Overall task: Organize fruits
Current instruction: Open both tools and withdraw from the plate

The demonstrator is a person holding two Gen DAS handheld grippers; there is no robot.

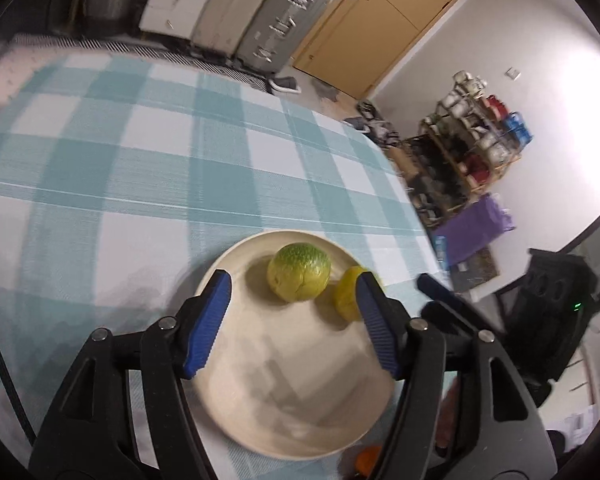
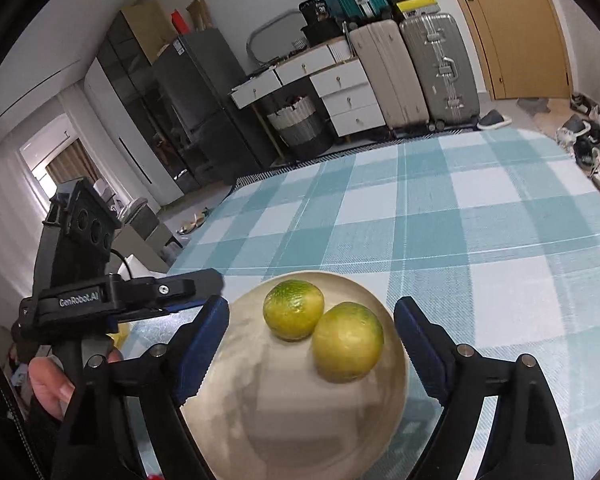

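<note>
Two yellow-green citrus fruits lie side by side on a cream plate (image 1: 300, 408) on the checked tablecloth. In the left wrist view one fruit (image 1: 299, 272) is whole and the other (image 1: 346, 292) is half hidden behind my right-hand finger. My left gripper (image 1: 292, 284) is open and empty over the plate, just short of the fruits. In the right wrist view the plate (image 2: 284, 420) holds both fruits (image 2: 293, 309) (image 2: 348, 341). My right gripper (image 2: 312, 312) is open and empty, its fingers on either side of the plate. An orange fruit (image 1: 368, 460) peeks out near the plate's front edge.
The blue-and-white checked tablecloth (image 2: 460, 220) spreads far beyond the plate. The left gripper's body (image 2: 100, 300) and the hand holding it sit left of the plate. Suitcases (image 2: 440, 68), drawers and a door stand behind the table; a shoe rack (image 1: 472, 148) stands to the right.
</note>
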